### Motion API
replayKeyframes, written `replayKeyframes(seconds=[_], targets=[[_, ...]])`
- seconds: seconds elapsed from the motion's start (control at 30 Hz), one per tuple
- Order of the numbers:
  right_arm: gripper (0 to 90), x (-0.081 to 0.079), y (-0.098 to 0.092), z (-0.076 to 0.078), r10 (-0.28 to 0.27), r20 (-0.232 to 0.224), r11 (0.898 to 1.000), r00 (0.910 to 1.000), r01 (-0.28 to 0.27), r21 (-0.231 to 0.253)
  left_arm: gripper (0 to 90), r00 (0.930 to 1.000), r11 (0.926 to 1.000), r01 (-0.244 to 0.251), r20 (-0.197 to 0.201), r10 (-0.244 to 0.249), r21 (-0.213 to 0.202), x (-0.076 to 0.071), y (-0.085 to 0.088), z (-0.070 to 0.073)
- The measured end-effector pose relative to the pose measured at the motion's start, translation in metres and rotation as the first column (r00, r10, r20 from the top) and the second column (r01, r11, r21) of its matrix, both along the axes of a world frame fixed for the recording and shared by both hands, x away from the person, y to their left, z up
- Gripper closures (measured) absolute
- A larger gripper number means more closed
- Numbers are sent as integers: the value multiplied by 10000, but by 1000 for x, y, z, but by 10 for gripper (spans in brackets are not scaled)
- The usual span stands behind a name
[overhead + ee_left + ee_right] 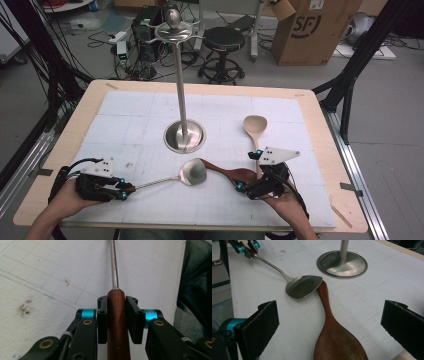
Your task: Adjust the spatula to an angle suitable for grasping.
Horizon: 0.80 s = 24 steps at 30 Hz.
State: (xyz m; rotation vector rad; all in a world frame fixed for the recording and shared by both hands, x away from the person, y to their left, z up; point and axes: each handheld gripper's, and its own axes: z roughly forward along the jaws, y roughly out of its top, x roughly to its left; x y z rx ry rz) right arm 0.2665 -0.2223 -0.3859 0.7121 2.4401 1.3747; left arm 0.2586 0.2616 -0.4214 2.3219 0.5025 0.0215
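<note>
A metal spatula (pixel 192 172) with a brown wooden handle (pixel 116 315) lies low over the white mat, and my left gripper (pixel 123 192) is shut on that handle at the front left. The left gripper view shows both pads pressing the handle's sides, with the steel shaft (pixel 114 265) running away ahead. A dark wooden spoon (pixel 235 175) lies on the mat, its handle tip under the spatula's blade (pixel 303 286). My right gripper (pixel 249 171) stands wide open around the spoon's broad bowl (pixel 339 345), its pads (pixel 265 322) clear of the wood.
A tall steel hanger stand (pixel 179 75) rises from a round base (pixel 184 136) at the mat's centre. A pale wooden spoon (pixel 255 127) lies to the right of the base. Beyond the table are a stool (pixel 223 42), a cardboard box (pixel 315 27) and cables.
</note>
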Motion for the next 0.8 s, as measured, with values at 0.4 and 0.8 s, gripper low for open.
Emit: replayKeyframes(seconds=[0.4,0.8], targets=[[7,3,16,-1,485,-112,9988,9988,-486,-94,733,9990,9989,457,-25,-457,110,1,-12,2],[7,10,42,-1,1079,-204,9941,9940,-1081,-124,733,9955,9951,949,-39,-948,269,7,-33,4]])
